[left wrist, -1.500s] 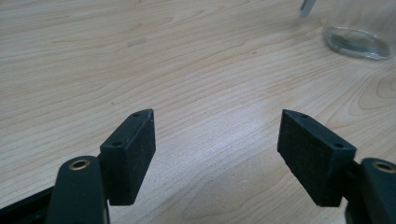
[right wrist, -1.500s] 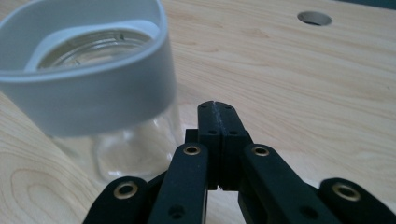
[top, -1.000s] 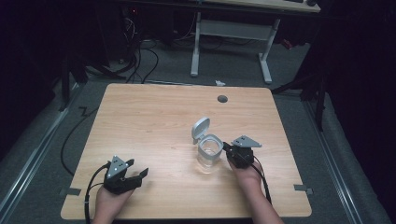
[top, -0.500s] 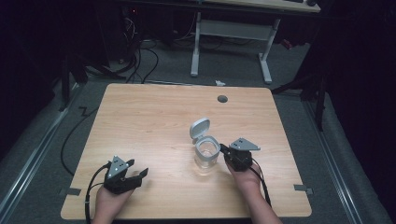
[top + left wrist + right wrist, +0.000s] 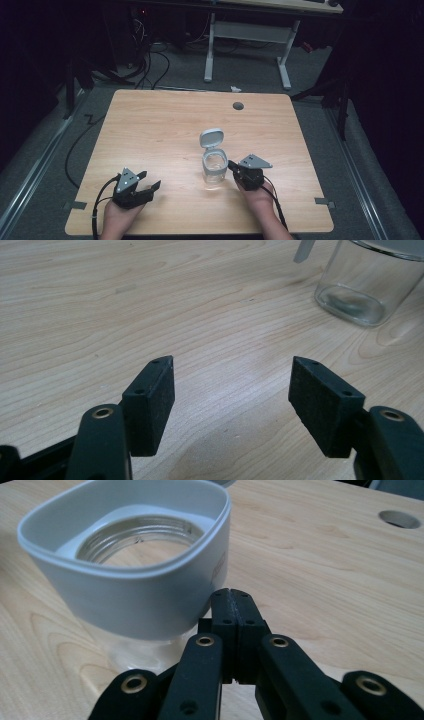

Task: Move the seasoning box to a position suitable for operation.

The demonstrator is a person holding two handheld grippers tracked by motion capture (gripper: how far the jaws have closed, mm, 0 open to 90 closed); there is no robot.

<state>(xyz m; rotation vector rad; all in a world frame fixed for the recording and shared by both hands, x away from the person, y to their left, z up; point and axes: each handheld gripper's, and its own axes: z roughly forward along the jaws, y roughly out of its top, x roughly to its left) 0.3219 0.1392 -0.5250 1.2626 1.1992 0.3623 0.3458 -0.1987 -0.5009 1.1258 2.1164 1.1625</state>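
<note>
Glass jar (image 5: 215, 167), grey flip lid (image 5: 211, 138) open, sits mid-table. R gripper (image 5: 231, 165), jaws pressed together, noses its collar; L gripper (image 5: 150, 181), spread w/ nothing between, has just been closing, well left of jar. Step looks like nudging jar; next needs a gentle push, no tipping

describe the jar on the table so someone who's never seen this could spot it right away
On the wooden table, look a little right of centre, toward the near edge, just left of the right gripper. There stands the glass jar, clear and empty, with a grey collar around its mouth and a grey flip lid standing open.
</note>
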